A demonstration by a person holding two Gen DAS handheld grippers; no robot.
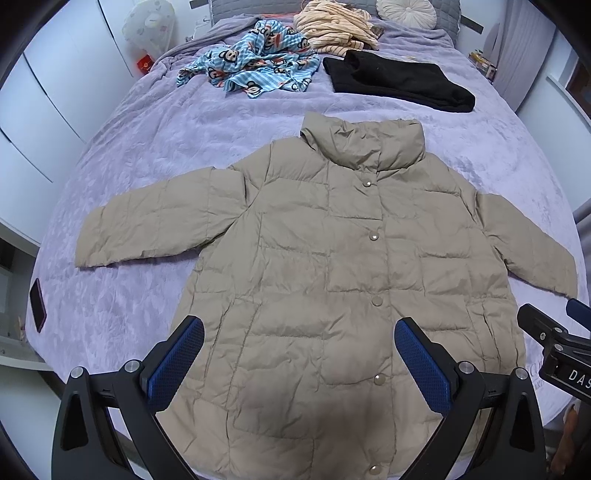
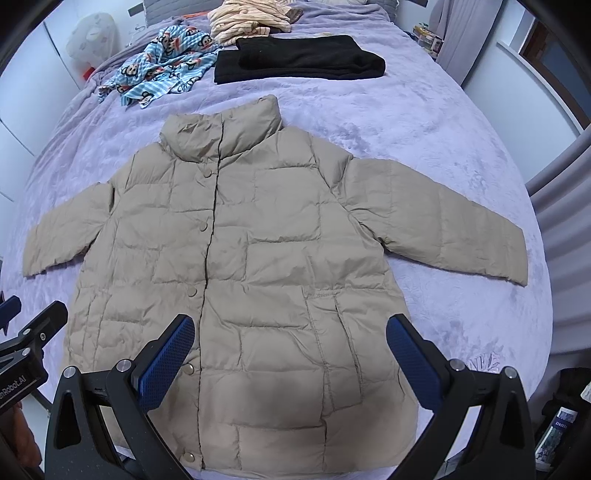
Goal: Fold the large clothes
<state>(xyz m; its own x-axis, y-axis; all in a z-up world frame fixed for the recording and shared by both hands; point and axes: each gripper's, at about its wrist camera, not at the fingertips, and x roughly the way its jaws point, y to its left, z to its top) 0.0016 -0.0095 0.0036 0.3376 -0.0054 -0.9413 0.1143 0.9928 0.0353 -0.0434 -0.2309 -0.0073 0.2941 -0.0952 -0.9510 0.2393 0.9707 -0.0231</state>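
both sets of jaws stand wide apart with nothing between them. the left gripper (image 1: 299, 363) hangs above the lower front of the beige puffer jacket (image 1: 325, 266), its blue pads (image 1: 421, 365) spread either side of the snap placket. the right gripper (image 2: 290, 360) hangs the same way over the hem by the slit pocket, and neither looks to be touching the cloth. they sit side by side at the 6 o'clock edge of the bed, each one's black frame creeping into the other's view, so the person seems to stand at the foot, both hands held out level and pointing toward 12 o'clock.

the jacket lies face up and snapped shut on the lilac bedspread (image 1: 155, 155), collar toward 12, sleeves thrown out toward 9 and 3. i'd judge it is spread flat like this so each sleeve can be folded across the body; no fold shows yet.

further up, near 12, a black folded garment (image 1: 399, 83) sits apart. a blue monkey-print garment (image 1: 255, 64) and a cream striped pile (image 1: 336, 26) lie rumpled, likely waiting their turn.
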